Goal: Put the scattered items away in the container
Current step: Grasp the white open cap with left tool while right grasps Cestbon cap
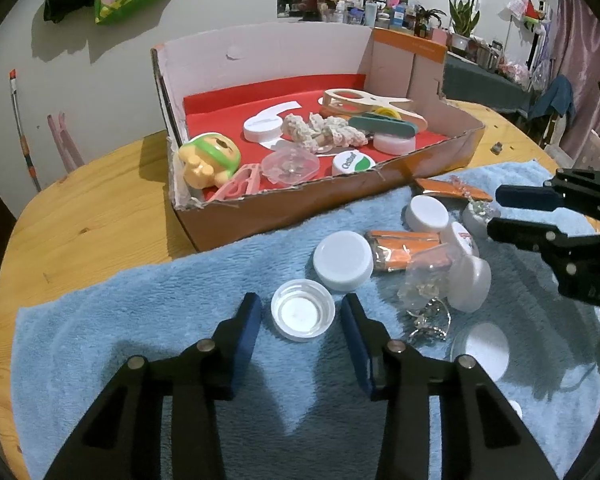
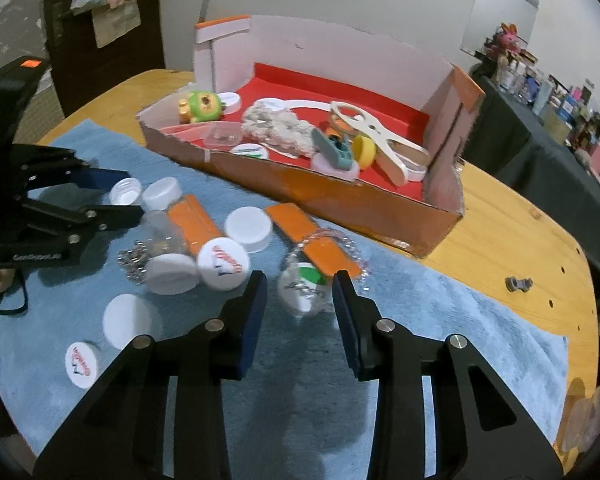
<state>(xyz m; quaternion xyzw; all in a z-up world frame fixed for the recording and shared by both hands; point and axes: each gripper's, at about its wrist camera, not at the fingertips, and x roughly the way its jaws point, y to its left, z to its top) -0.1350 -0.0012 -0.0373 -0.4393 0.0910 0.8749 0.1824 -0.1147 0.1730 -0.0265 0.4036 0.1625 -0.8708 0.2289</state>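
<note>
left gripper (image 1: 302, 322): nearest in the left wrist view; fingers (image 1: 246, 332) spread to either side of an upturned white cap (image 1: 303, 315), a visible gap on both sides, no pinch yet; straddling it this way lines up a squeeze across its rim
right gripper (image 2: 300, 300): fingers (image 2: 252, 308) spread around a small clear jar with a green-marked white lid (image 2: 302, 288), lying on its side; whether the pads touch it I cannot tell, the jar is blurred
blue towel (image 1: 100, 320): spread on the bench (image 1: 80, 216); likely there to stop round lids rolling
scattered items: 1 flat white cap (image 1: 343, 255) just beyond the upturned one; orange packets (image 2: 194, 216) and a clear jar (image 1: 428, 276) with metal bits among more white lids (image 2: 248, 228); all near each other on the towel
cardboard box (image 1: 324, 200): the container, beyond the towel's far edge, low front wall facing the grippers so things go in easily; red-lined; already holds a green toy (image 1: 210, 158), a wooden clip (image 1: 374, 106), a crochet piece (image 1: 324, 130), and lids
judgement: both hands are set to pick up together; many items left
</note>
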